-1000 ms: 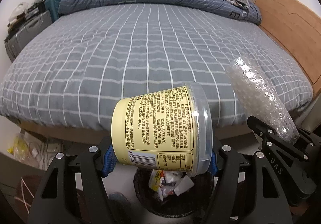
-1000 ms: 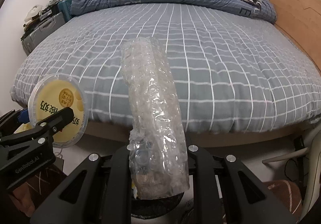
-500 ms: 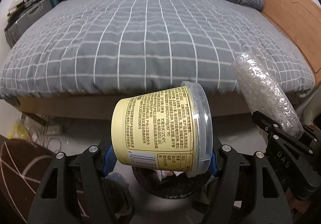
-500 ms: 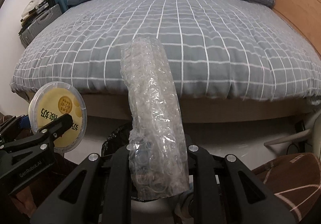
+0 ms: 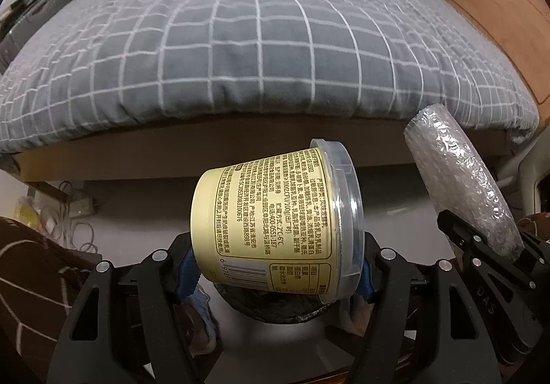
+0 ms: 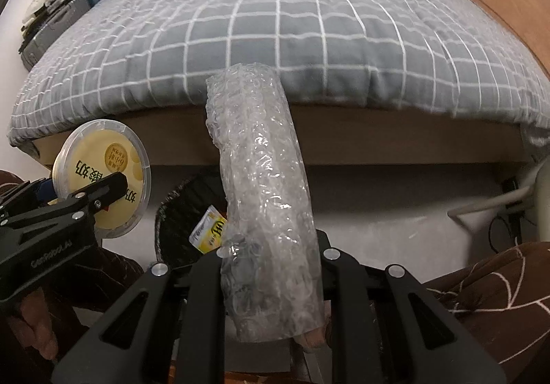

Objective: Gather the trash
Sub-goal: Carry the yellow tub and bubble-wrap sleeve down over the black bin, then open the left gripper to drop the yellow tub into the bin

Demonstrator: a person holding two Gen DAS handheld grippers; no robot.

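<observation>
My left gripper (image 5: 275, 267) is shut on a yellow yogurt cup (image 5: 275, 222) with a clear lid, held sideways just above a black trash bin (image 5: 275, 301). The cup (image 6: 103, 177) and the left gripper (image 6: 68, 208) also show at the left of the right wrist view. My right gripper (image 6: 271, 267) is shut on a roll of bubble wrap (image 6: 261, 184) that sticks up and forward; the roll also shows in the left wrist view (image 5: 460, 188). The bin (image 6: 178, 226) lies below, to the left of the roll, with a yellow wrapper (image 6: 208, 229) inside.
A bed with a grey checked cover (image 5: 261, 40) fills the space ahead, its wooden base (image 5: 172, 157) at cup height. Cables and a power strip (image 5: 75, 212) lie on the floor at left. A white chair leg (image 6: 498, 201) stands at right. Brown patterned fabric (image 6: 488, 281) is near.
Both grippers have dropped lower and tilted down toward the floor and bin. The bed has risen in view. Both still hold their items.
</observation>
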